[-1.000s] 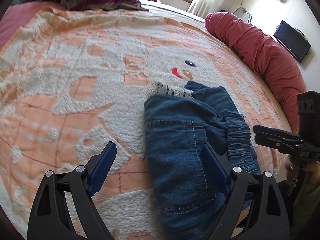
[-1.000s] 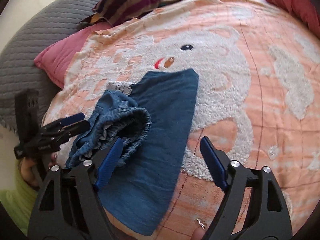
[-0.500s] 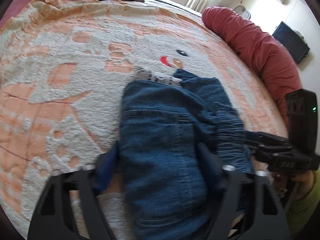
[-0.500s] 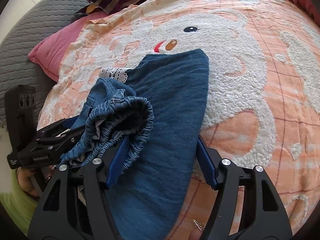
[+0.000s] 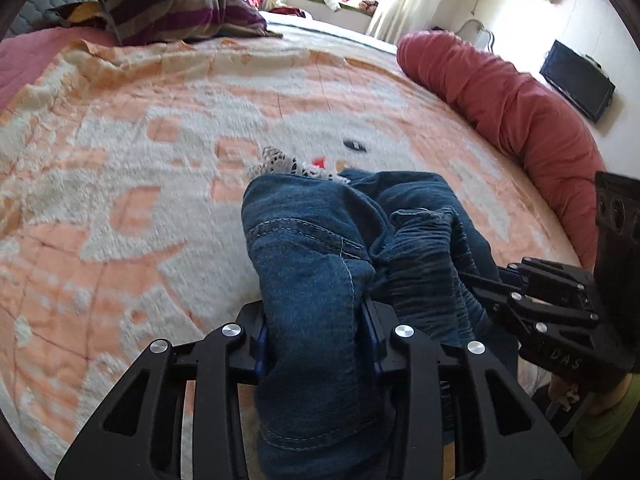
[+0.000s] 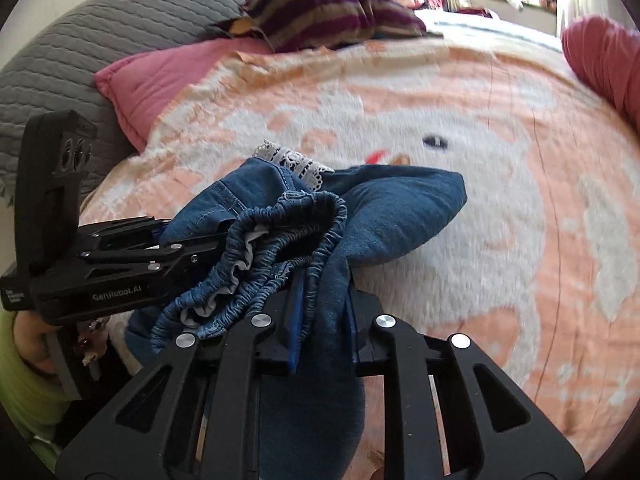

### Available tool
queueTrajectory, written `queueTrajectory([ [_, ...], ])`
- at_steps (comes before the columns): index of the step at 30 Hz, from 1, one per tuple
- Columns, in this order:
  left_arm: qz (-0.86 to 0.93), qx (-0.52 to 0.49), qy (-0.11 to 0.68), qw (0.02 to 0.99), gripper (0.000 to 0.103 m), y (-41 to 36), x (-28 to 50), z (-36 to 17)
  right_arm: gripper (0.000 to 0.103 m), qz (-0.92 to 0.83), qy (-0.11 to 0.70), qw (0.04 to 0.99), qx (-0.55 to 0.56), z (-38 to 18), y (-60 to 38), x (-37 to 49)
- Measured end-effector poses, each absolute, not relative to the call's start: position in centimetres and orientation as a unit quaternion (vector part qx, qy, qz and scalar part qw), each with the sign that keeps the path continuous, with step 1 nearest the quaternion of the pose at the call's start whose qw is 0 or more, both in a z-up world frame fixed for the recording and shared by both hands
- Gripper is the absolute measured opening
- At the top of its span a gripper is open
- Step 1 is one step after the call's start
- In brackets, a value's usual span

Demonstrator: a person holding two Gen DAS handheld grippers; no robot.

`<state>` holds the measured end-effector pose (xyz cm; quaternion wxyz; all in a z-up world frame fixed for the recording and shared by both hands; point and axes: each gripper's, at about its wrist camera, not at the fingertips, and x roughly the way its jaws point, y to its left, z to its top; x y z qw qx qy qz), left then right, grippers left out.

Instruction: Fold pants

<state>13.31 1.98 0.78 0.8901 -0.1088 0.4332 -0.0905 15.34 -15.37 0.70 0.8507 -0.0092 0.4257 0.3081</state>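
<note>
Partly folded denim pants [image 5: 320, 240] on the bed blanket [image 5: 120, 200]: left claw [image 5: 316, 332] and right claw [image 6: 320, 312] each clenched denim, 1 fold unfinished.

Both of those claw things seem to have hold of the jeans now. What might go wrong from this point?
1. The left gripper pinches a thick bunch of the jeans, so layers may slip out when lifted.
2. The right gripper sits beside the stretchy waistband, which looks bunched up; the fold could come out crooked.
3. The lace trim touches the fuzzy blanket and might snag or drag.
</note>
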Motion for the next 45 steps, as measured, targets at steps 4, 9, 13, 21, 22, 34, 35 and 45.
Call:
queueTrajectory([
  [4,-0.076,-0.104,0.414,0.901,0.034,2.6,14.7,2.0,0.011,0.316,0.397,0.861,-0.016,2.1,-14.9,16.8],
  [9,-0.063,-0.104,0.425,0.897,0.034,2.5,16.6,0.8,0.011,0.300,0.420,0.856,-0.007,1.0,-14.5,19.7],
  [13,-0.050,-0.097,0.447,0.888,0.040,2.5,17.5,-1.2,0.018,0.270,0.468,0.841,-0.002,-1.8,-14.7,21.2],
  [21,-0.036,-0.111,0.453,0.884,0.057,3.4,17.4,-2.2,0.040,0.229,0.504,0.832,0.024,-3.4,-16.2,21.5],
  [22,-0.035,-0.112,0.451,0.885,0.061,3.4,17.3,-2.1,0.043,0.230,0.500,0.835,0.023,-3.2,-16.2,21.3],
  [34,-0.015,-0.093,0.385,0.918,0.098,4.3,11.5,3.4,0.093,0.205,0.353,0.913,-0.002,4.5,-19.6,15.3],
  [35,-0.017,-0.098,0.376,0.921,0.098,4.4,10.6,4.1,0.094,0.204,0.336,0.919,-0.008,5.3,-19.7,14.4],
  [45,-0.005,-0.096,0.372,0.923,0.098,4.1,4.3,4.2,0.094,0.217,0.289,0.932,-0.034,6.8,-19.1,7.1],
])
